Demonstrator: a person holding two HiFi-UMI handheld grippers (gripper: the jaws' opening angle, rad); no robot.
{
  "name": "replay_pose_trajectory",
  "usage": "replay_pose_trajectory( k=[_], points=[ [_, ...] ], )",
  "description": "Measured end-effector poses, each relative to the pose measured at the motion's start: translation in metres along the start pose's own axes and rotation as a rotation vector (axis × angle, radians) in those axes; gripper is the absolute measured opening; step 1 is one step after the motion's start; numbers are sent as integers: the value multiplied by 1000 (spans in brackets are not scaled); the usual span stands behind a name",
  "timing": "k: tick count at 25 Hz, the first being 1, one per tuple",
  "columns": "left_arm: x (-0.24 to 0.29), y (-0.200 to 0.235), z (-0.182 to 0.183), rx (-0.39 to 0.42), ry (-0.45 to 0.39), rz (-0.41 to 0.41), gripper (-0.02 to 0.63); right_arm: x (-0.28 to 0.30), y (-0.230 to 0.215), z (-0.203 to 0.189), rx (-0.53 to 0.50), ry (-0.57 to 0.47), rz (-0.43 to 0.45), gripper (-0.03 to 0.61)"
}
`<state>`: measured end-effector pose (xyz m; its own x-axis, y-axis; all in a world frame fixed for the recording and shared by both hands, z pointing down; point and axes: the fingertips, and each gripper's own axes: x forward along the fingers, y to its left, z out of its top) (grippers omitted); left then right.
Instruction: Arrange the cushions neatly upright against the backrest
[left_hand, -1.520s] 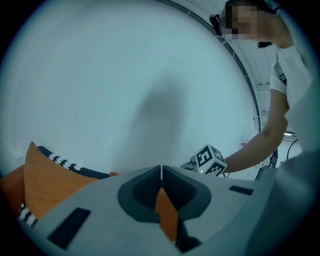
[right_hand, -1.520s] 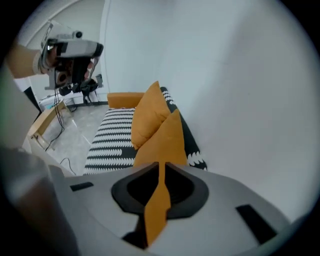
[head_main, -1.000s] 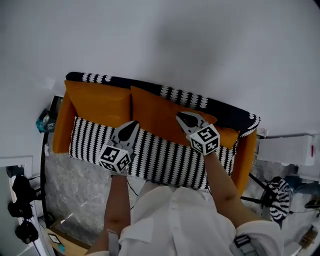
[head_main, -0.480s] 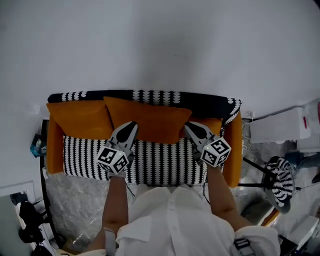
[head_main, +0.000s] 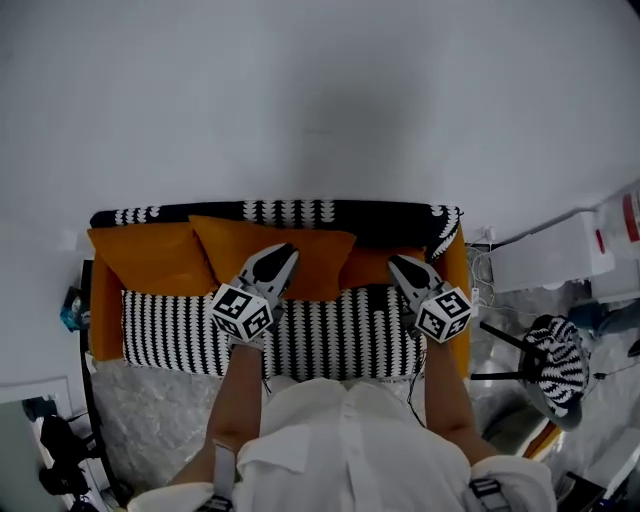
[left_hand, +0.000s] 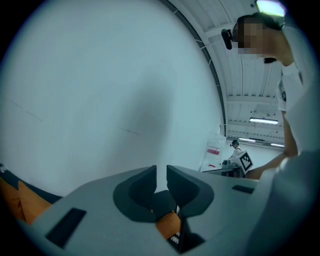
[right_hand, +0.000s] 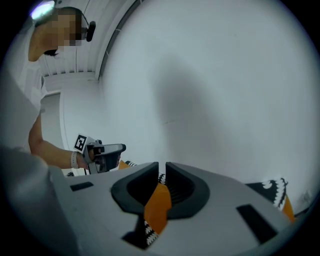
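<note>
Cushions (head_main: 240, 262): three, orange, propped along the backrest (head_main: 300, 211) of the sofa (head_main: 330, 335). One is at the left end, one mid-sofa touching it, and one toward the right end, partly hidden. Right gripper (head_main: 398, 264) is over the right-end one, jaws clenched on orange fabric and just eased a touch wider. Left gripper (head_main: 287, 254) is above the middle one, jaws clenched to a slit with white wall (left_hand: 100, 100) showing through.

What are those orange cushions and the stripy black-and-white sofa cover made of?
The orange cushions look like soft cloth over stuffing. They are matte, with no shine, and have plump, pointed corners. The black-and-white sofa cover also looks like dull fabric with rows of zigzag pattern, but I can't tell whether it is printed or woven.
</note>
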<state>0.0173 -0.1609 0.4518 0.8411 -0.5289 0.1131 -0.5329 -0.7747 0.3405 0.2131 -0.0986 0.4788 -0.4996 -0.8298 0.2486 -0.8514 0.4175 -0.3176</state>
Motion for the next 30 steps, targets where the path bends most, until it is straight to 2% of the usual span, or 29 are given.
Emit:
replay_pose_trajectory(
  k=[6,12,15,19,23,30],
  points=[
    [40,-12,-10,21,19,-17,75,-7,-41,-10,-71,80,1,78],
    [68,-26,-56,-9,85,-27,75,-11,-76,-47,-98,191,12,97],
    [76,-32,-80,-21,129,-28,80,-8,-90,-77,-116,263,27,129],
    [89,-33,-110,-46,175,-25,95,1,-110,-129,-177,407,59,170],
    [108,-20,-131,-64,192,-14,98,24,-134,-175,-325,585,109,200],
    [124,-1,-164,-97,196,9,98,64,-162,-259,-518,859,230,235]
  ],
)
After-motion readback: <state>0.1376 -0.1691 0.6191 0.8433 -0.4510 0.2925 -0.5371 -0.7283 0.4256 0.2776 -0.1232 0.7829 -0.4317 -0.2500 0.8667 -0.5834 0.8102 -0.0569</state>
